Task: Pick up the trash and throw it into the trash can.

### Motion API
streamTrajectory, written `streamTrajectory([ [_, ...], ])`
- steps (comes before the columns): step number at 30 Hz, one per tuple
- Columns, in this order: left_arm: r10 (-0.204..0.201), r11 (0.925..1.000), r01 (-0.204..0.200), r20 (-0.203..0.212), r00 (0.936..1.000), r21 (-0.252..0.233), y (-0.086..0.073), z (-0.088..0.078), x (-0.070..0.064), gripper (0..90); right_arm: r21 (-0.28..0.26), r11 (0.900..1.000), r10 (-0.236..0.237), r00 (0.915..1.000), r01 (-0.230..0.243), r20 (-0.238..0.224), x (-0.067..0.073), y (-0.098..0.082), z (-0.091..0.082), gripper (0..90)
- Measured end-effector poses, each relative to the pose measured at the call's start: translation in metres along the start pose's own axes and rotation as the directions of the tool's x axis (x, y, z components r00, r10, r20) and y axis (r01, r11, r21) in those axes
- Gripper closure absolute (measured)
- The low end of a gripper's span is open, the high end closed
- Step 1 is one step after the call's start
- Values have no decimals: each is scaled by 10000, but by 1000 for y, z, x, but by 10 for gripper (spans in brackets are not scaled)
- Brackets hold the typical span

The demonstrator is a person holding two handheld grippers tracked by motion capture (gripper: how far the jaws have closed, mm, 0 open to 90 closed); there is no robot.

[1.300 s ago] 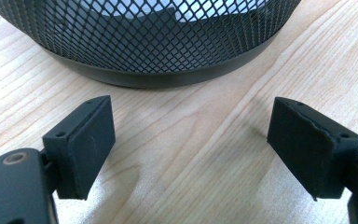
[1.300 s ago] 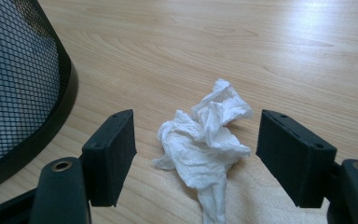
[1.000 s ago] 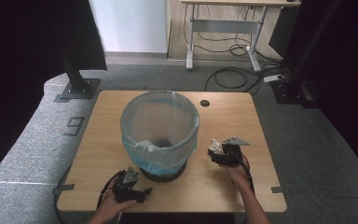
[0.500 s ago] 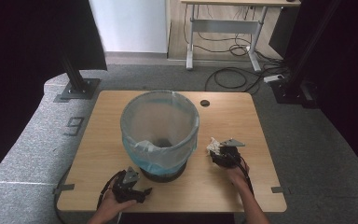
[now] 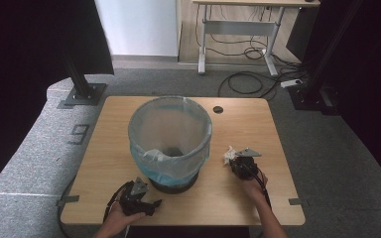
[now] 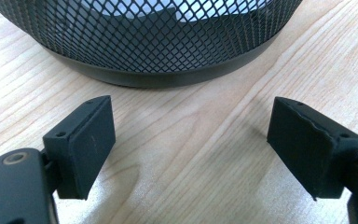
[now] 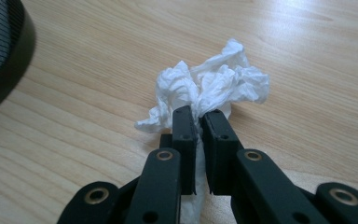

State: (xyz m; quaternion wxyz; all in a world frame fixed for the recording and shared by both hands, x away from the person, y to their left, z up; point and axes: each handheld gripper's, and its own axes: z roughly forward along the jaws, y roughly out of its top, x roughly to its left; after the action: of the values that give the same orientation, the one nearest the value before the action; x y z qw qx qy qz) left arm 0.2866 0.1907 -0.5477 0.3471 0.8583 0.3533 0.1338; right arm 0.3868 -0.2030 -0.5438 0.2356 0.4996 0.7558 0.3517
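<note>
We see the right gripper [image 7: 198, 114] with its jaws just closed tight on a crumpled white paper tissue [image 7: 209, 88], which bulges out beyond the fingertips and rests on the pale wooden bench [image 7: 98, 93]. From above, the tissue [image 5: 228, 155] lies right of the round black wire-mesh waste bin [image 5: 171, 134], near it but apart; the bin is lined with a light blue plastic bag [image 5: 154, 166]. Our left gripper [image 6: 191, 140] sits low over the bench with its jaws spread wide and nothing between them, facing the bin's mesh wall [image 6: 154, 42] close ahead. In the high view it [image 5: 154, 203] lies at the near edge.
</note>
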Motion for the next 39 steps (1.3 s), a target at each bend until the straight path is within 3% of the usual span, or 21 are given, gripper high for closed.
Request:
streamTrajectory([
  [11, 2, 10000, -2, 0, 10000, 3, 0, 0, 0, 151, -643, 9970, 419, 9988, -435, -256, -5, 2, -23, 842],
  [20, 3, 10000, -3, -2, 10000, 5, 0, 0, 0, 151, -1346, 9869, 811, 9949, -885, -596, -9, 2, -51, 842],
  [39, 5, 10000, -5, 3, 10000, 16, 0, 0, 0, 151, -2463, 9631, 769, 9880, -1082, -1336, -7, 20, -86, 842],
])
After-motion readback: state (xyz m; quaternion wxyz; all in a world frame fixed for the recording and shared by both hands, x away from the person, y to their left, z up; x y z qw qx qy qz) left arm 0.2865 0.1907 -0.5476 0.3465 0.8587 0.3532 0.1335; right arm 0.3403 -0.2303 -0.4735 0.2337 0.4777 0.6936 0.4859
